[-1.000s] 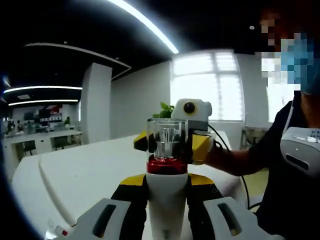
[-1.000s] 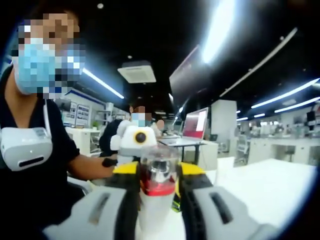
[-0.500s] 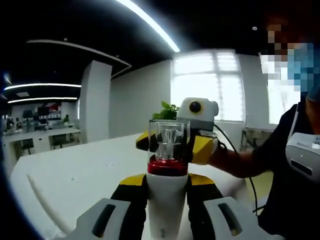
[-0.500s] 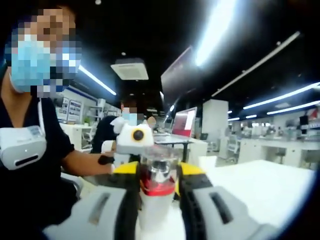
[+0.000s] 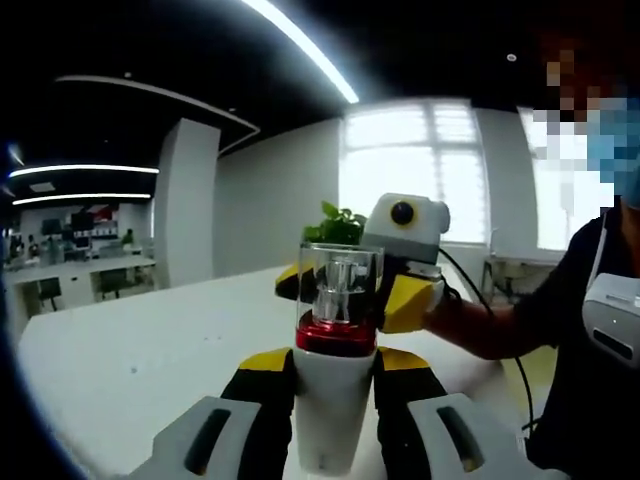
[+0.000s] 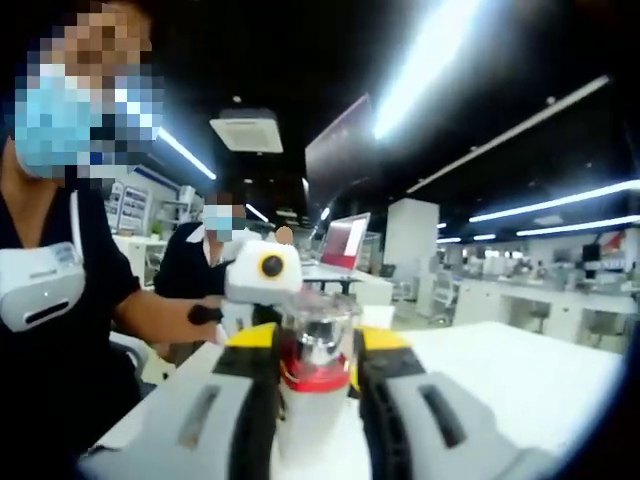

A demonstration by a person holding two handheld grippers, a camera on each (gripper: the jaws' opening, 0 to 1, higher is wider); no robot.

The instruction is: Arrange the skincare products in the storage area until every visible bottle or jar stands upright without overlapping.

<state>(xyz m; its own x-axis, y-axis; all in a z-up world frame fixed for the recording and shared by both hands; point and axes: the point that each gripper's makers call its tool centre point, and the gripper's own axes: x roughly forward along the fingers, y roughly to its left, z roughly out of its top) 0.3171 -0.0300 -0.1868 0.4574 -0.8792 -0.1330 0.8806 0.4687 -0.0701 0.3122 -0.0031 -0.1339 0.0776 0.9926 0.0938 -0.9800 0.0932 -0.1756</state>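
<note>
A white bottle [image 5: 333, 400] with a red ring and a clear cap [image 5: 339, 288] stands upright between the jaws of my left gripper [image 5: 335, 362], which is shut on its body. Behind the cap, the right gripper's yellow fingers [image 5: 406, 302] reach in from the far side, level with the cap. In the right gripper view the same kind of bottle [image 6: 308, 412] sits between the jaws of my right gripper [image 6: 312, 345], shut on it. Whether both hold one bottle I cannot tell for sure. The bottle's base is hidden.
A white table [image 5: 130, 360] stretches left and behind; it also shows as the white table [image 6: 520, 370] on the right. A person's forearm [image 5: 485, 325] reaches in. A green plant [image 5: 335, 222] stands behind. A second person [image 6: 200, 265] and a laptop [image 6: 343, 240] are further back.
Both views have drifted a little with the hands. The bottle stays clamped and upright. In the left gripper view the right gripper sits slightly further right and higher.
</note>
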